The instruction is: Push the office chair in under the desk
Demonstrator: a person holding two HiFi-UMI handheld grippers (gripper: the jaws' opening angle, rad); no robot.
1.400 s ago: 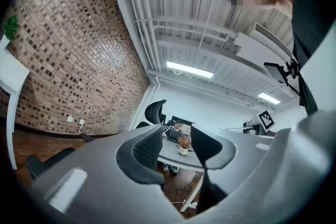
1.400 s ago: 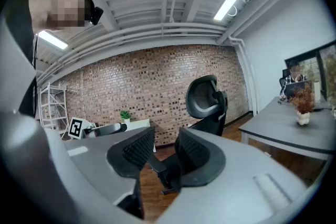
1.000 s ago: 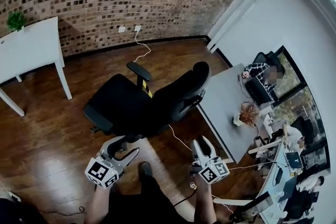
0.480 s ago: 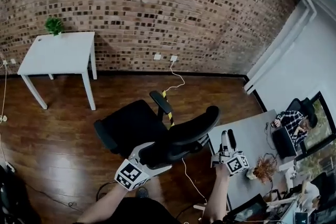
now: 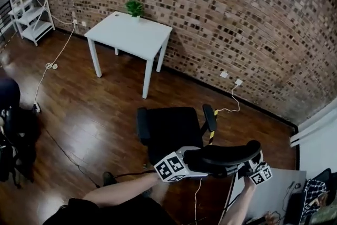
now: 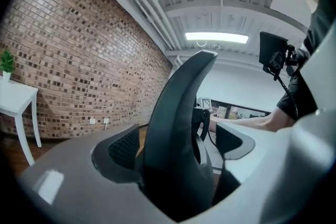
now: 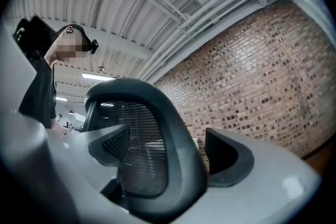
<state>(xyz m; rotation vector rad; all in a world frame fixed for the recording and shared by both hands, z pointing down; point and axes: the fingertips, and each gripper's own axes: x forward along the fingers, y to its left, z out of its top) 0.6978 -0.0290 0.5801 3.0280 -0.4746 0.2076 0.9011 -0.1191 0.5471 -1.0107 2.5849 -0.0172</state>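
A black office chair (image 5: 171, 129) stands on the wood floor, its seat turned toward a white desk (image 5: 129, 34) by the brick wall. My left gripper (image 5: 194, 159) straddles the left end of the backrest's top edge (image 5: 226, 154); my right gripper (image 5: 251, 163) straddles the right end. In the left gripper view the backrest rim (image 6: 178, 107) stands between the pads (image 6: 123, 147) of the left gripper (image 6: 178, 147), with a gap on the right. The right gripper (image 7: 168, 155) has the mesh backrest (image 7: 157, 113) between its jaws, also with a gap. Both jaws have just been opening and stand open.
A small plant (image 5: 135, 7) sits on the white desk. A white shelf unit (image 5: 29, 2) stands at the far left, and cables (image 5: 50, 66) trail over the floor. A grey desk (image 5: 268, 197) is at the lower right. Dark objects (image 5: 13, 134) sit at the left edge.
Both grippers have risen from low behind the chair to the top of its backrest, and their jaws now straddle it. The head view has swung toward the white desk.
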